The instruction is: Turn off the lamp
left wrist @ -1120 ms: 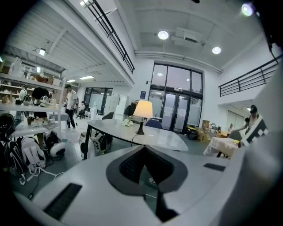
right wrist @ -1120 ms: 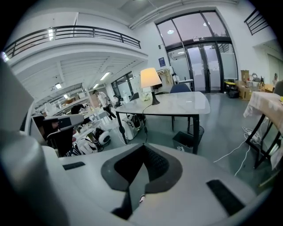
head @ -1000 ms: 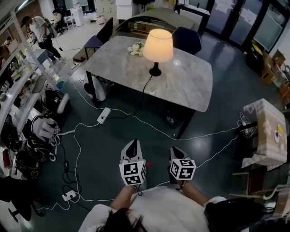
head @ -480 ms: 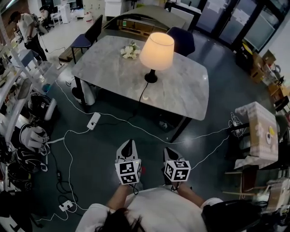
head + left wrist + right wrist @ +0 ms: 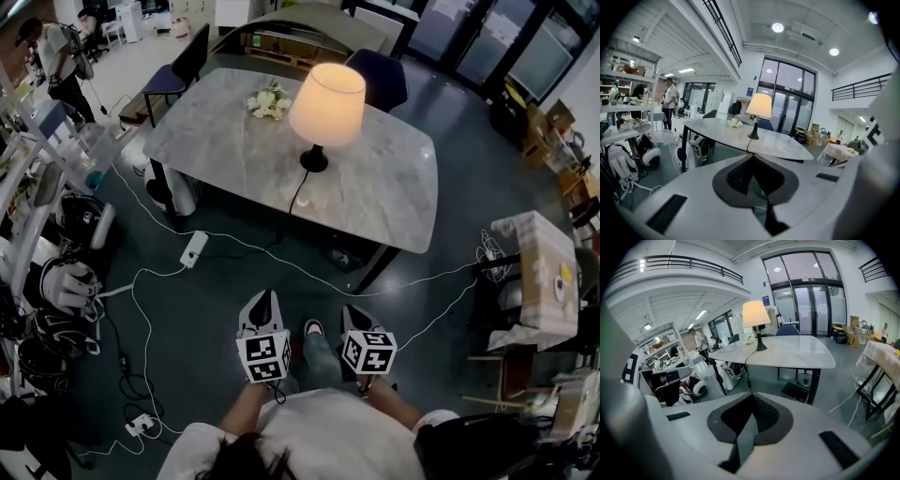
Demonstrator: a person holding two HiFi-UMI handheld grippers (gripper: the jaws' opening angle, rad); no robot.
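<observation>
Open lab-type workspace, shown by gear racks [image 5: 33, 164], cables [image 5: 141, 274] across the floor, a table [image 5: 375, 192], glass doors [image 5: 806, 284] and a mezzanine rail [image 5: 679, 261].

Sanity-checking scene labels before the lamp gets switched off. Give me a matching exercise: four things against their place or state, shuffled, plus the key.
Things:
1. lamp
2. white flowers
3. power strip
4. left gripper

Place or state:
A. on the floor, in front of the table
B. jaws together, nothing between them
C. glowing, switched on
D. lying on the table top, left of the lamp in the head view

Pairs: 1-C, 2-D, 3-A, 4-B
</observation>
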